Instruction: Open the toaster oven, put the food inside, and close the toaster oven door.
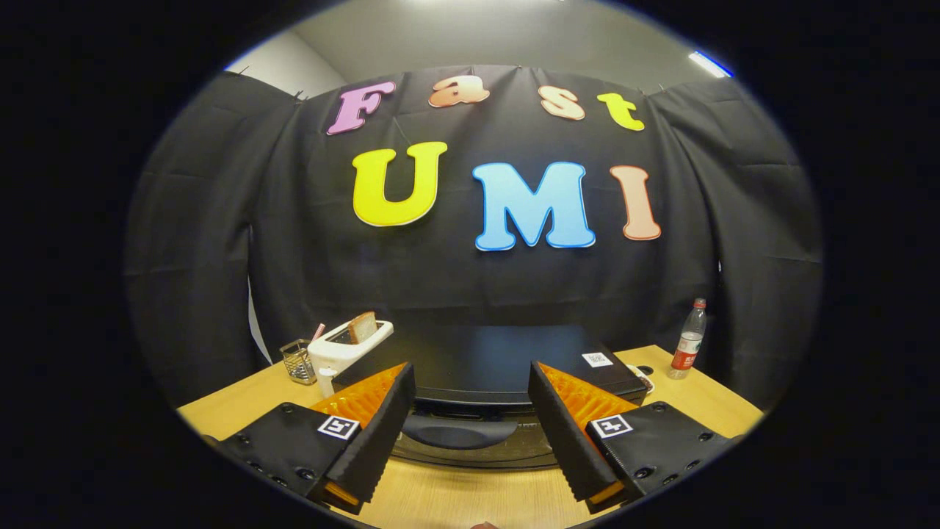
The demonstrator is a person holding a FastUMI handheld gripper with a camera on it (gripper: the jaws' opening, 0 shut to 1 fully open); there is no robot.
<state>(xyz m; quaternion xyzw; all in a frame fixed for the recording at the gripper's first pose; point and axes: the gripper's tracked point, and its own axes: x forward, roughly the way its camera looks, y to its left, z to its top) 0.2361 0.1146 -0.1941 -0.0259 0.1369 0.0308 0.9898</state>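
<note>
A black toaster oven [492, 364] sits on the wooden table straight ahead of me, its door shut and its curved handle [460, 433] facing me. My gripper [470, 382] stands open, one finger on each side of the handle and slightly above it, with nothing held between them. Beyond the left finger a white slot toaster [345, 347] holds a slice of bread [363, 327] upright in its slot.
A small wire basket [297, 360] stands left of the white toaster. A plastic bottle with a red label [688, 349] stands at the far right of the table [455, 499]. Black cloth walls close in the back and sides.
</note>
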